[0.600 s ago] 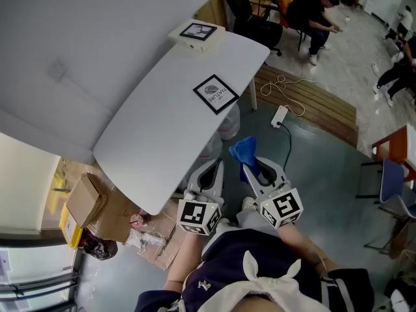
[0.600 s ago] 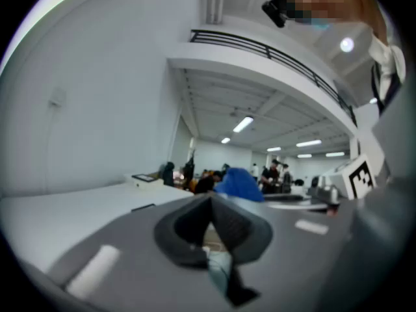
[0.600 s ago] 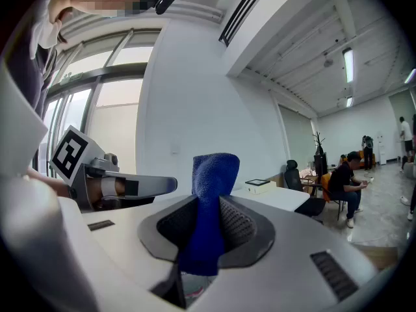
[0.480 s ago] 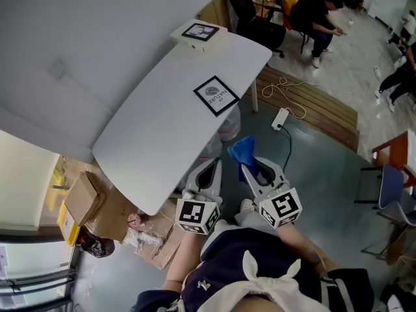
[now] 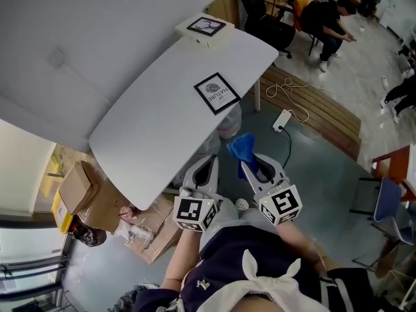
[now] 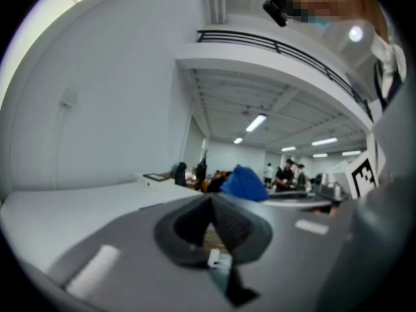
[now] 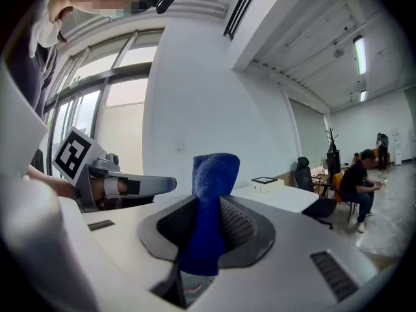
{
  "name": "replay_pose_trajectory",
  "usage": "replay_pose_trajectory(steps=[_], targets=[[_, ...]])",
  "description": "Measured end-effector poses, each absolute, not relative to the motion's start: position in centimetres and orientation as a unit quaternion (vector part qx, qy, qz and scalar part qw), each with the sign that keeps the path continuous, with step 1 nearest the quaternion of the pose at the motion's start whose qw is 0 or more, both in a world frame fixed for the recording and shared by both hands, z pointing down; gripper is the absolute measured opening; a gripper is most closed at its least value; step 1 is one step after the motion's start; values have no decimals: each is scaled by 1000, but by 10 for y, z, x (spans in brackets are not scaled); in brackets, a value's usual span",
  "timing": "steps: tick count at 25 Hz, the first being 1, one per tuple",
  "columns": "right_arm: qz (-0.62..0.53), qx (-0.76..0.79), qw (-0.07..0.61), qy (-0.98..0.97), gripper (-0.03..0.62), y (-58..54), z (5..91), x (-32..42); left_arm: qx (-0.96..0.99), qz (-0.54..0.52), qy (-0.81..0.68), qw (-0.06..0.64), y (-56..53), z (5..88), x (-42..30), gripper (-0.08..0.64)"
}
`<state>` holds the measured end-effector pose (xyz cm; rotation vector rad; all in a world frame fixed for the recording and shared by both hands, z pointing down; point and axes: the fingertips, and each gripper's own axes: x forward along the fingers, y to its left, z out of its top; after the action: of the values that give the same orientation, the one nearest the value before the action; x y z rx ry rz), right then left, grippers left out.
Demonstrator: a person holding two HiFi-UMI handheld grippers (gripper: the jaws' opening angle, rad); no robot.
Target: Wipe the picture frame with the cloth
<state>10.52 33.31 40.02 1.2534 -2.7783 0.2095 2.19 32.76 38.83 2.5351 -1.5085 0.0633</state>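
Approach stage: right gripper (image 5: 252, 166) clamps the cloth (image 5: 243, 146), left gripper (image 5: 206, 168) sits closed and empty; next, the cloth likely needs carrying far-left onto the frame (image 5: 217, 93).

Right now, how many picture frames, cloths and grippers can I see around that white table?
Black-rimmed picture frames: 2
Blue cloth: 1
Grippers: 2, the left gripper and the right gripper
Total: 5
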Motion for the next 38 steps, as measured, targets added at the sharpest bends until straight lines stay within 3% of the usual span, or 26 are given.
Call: replay_pose_trajectory(steps=[22, 38], targets=[[105, 411, 36, -905, 92, 259, 413, 110, 859, 56, -496, 113, 251, 410, 27, 5], [135, 398, 89, -903, 92, 152, 441, 77, 861, 73, -480, 151, 143, 443, 4, 5]])
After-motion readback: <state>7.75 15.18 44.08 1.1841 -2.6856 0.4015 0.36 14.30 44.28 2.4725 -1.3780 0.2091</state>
